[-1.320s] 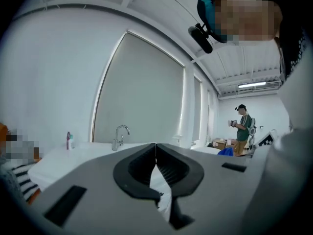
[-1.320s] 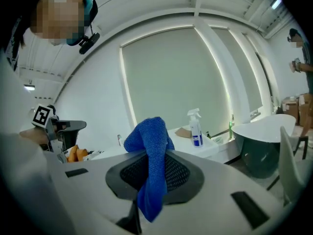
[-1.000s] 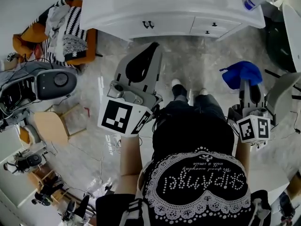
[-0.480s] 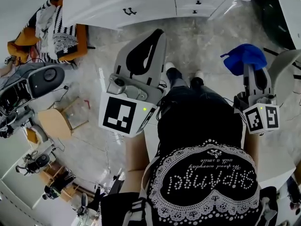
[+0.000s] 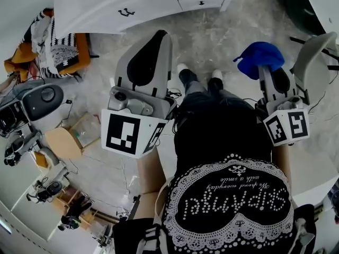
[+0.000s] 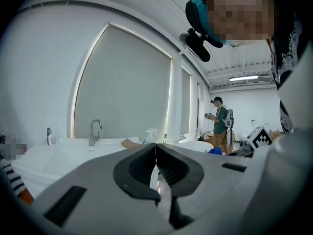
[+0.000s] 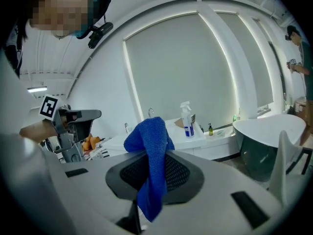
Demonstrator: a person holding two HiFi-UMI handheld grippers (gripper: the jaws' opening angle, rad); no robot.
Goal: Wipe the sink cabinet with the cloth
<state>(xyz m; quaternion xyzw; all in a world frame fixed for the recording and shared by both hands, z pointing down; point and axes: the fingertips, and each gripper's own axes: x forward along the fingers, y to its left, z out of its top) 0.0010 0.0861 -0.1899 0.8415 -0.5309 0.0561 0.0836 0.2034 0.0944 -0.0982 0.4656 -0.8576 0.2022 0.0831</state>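
One cloth (image 5: 259, 57), pinched in right gripper (image 7: 152, 153); left gripper (image 6: 156, 150) pressed together, empty. Both short of cabinet (image 5: 106, 7): approach step, contact likely next.

The cloth (image 7: 152, 136) is blue, nubby microfibre, matt. The cabinet (image 5: 106, 7) looks white, smooth and glossy; its tap (image 6: 94, 131) is shiny metal. The floor (image 5: 212, 41) is polished, veined stone. The left gripper (image 6: 156, 148) is matt grey plastic with ribbed black pads (image 6: 172, 169).
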